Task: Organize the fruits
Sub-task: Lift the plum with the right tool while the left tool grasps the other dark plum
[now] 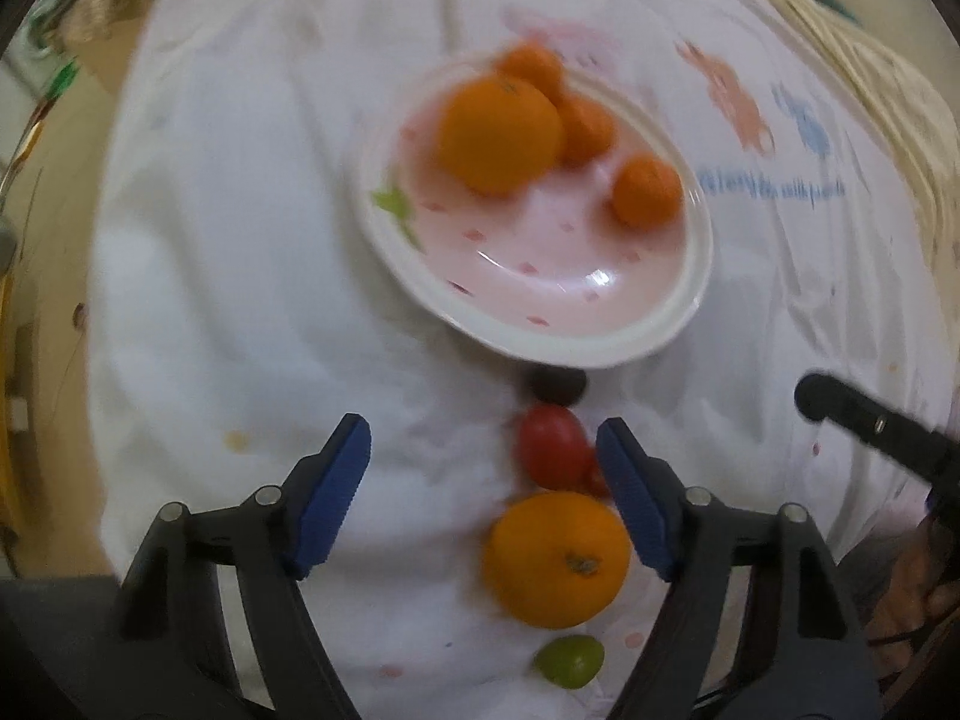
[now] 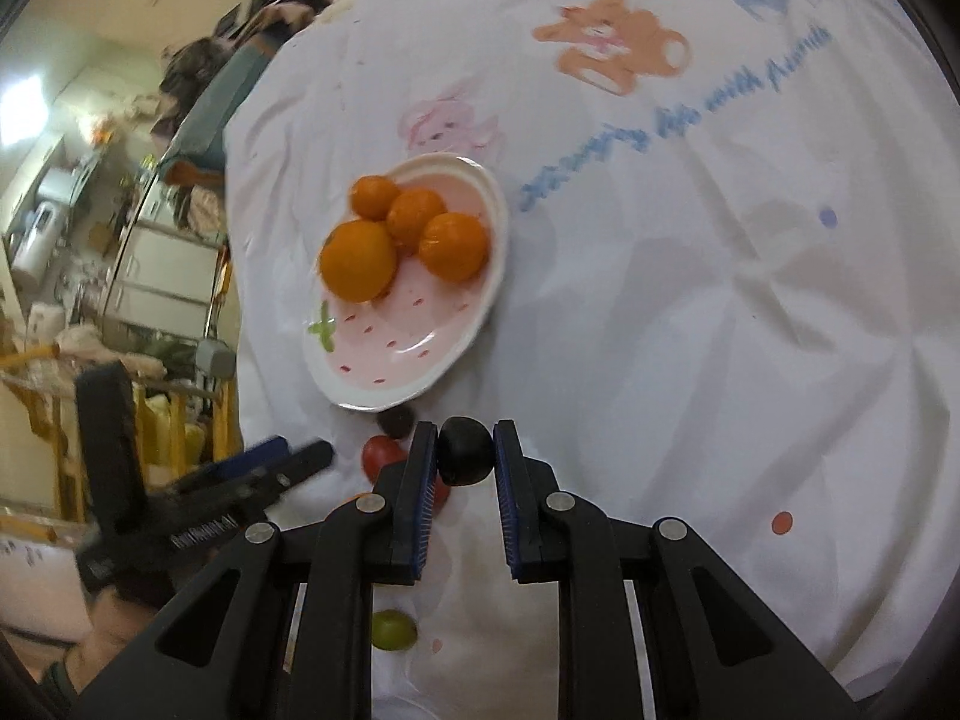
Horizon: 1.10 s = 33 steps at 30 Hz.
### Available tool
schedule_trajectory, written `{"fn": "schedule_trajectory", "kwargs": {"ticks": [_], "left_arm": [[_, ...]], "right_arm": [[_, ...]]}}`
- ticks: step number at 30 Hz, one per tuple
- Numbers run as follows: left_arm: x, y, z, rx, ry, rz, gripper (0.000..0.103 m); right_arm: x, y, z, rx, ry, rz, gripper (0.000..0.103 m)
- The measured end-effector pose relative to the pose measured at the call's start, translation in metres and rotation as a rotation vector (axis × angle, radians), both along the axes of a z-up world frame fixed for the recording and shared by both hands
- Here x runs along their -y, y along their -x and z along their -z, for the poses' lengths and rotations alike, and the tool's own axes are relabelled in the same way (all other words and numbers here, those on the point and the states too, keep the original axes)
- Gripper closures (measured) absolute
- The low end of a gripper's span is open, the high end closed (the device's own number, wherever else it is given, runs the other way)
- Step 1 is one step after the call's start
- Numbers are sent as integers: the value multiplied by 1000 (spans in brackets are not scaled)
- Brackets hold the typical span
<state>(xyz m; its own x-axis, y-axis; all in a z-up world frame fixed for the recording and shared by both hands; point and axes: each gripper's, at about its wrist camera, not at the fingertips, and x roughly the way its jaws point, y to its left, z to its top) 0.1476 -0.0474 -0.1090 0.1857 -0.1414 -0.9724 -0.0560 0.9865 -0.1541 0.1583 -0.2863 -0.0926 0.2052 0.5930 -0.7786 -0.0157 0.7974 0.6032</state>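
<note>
The right gripper (image 2: 466,457) pinched a dark round fruit (image 2: 465,459), probably a grape or plum, between its blue pads, just short of the near rim of the strawberry-patterned plate (image 2: 414,354). The left gripper (image 1: 483,480) hung spread wide over the white printed cloth (image 1: 240,300), its jaws flanking a loose orange (image 1: 558,558) and a red cherry tomato (image 1: 552,447) at about 1 o'clock from it.

Four oranges (image 2: 408,240) already sat bunched on the far half of the plate, so sorting looked partly done, and the step in hand seemed to be carrying the dark fruit to the dish. The next move called for a short lift over the raised rim toward 11 o'clock and a release on the bare pink near half, clear of the oranges.

Another dark fruit (image 2: 397,420) lay touching the rim at 6 o'clock, with the tomato just behind it and a green grape (image 2: 393,630) nearer the cameras; the left view was blurred, so their exact contact was uncertain. Open cloth lay wide toward 3 o'clock, while the table edge dropped away at 9 o'clock, close beside the left gripper
</note>
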Motion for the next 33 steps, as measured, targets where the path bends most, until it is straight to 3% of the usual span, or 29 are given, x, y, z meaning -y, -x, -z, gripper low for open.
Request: {"fn": "schedule_trajectory", "kwargs": {"ticks": [1, 3, 10, 14, 18, 33], "left_arm": [[7, -1, 5, -11, -8, 24, 45], [19, -4, 13, -19, -28, 55, 52], [38, -23, 27, -30, -49, 78, 52], [46, -27, 30, -8, -112, 96, 55], [51, -27, 31, 0, -119, 113, 82], [35, -13, 9, 43, -89, 79, 82]], "right_arm": [[1, -1, 3, -9, -11, 10, 83], [1, -3, 6, -20, -25, 13, 83], [7, -3, 11, -41, -56, 24, 83], [5, -4, 14, -51, -58, 11, 83], [-1, -5, 13, -50, -55, -3, 83], [-4, -1, -3, 8, -46, -4, 83]]}}
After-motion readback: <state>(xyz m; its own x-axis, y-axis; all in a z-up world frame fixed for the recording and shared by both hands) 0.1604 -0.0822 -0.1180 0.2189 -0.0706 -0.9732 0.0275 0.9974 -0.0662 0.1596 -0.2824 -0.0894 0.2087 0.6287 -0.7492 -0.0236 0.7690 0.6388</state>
